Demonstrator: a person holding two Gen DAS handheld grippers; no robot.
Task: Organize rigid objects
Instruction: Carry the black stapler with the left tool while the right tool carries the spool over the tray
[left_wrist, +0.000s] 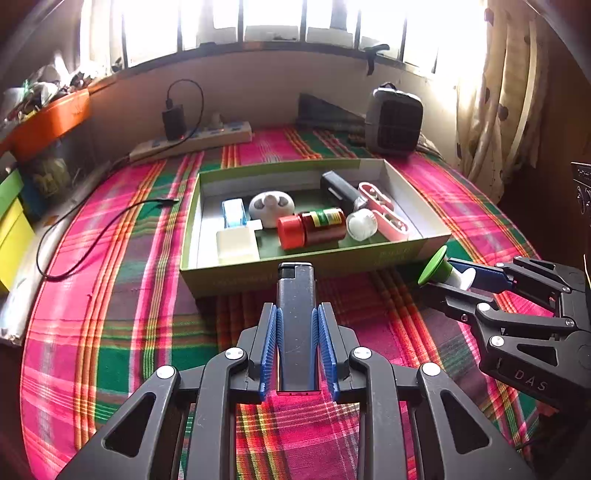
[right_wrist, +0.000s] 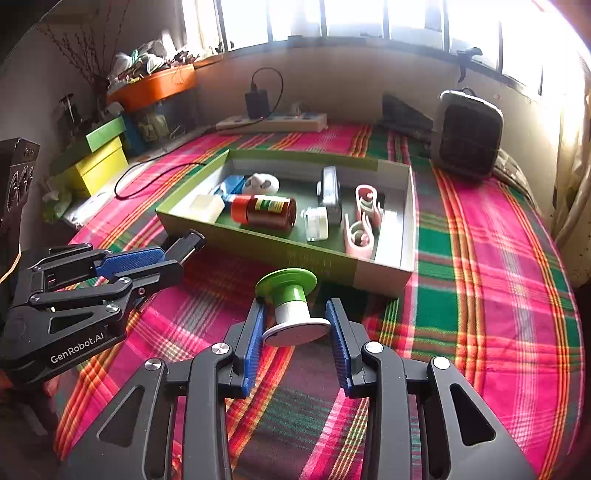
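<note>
The lighter (left_wrist: 296, 325), a slim dark rigid slab with a metal-capped head, is sitting lengthwise in the left gripper (left_wrist: 297, 347), whose jaws are pinching its flat sides; it is hovering just before the near wall of the green box (left_wrist: 236, 275). It is probably light and stiff, its smooth plastic faces likely slippery, so the ribbed blue pads are gripping across the narrow body, well back from the head.

The spool-shaped piece (right_wrist: 291, 306), with a green flanged top, white waist and white disc base, is being held by the right gripper (right_wrist: 295, 334), its jaws closing on the disc's edges near the box's front right corner. It looks hard and light; the round rim could roll out of the grip, so the waist may be a steadier hold.

Inside the cardboard box, a red-capped bottle (left_wrist: 312, 227), a white jar (left_wrist: 362, 224), pink clips (left_wrist: 384, 210), a white block (left_wrist: 236, 243) and a dark torch (left_wrist: 341, 192) are lying loosely. The box is resting mid-bed on a plaid cloth (left_wrist: 110, 295), woven and soft.
</note>
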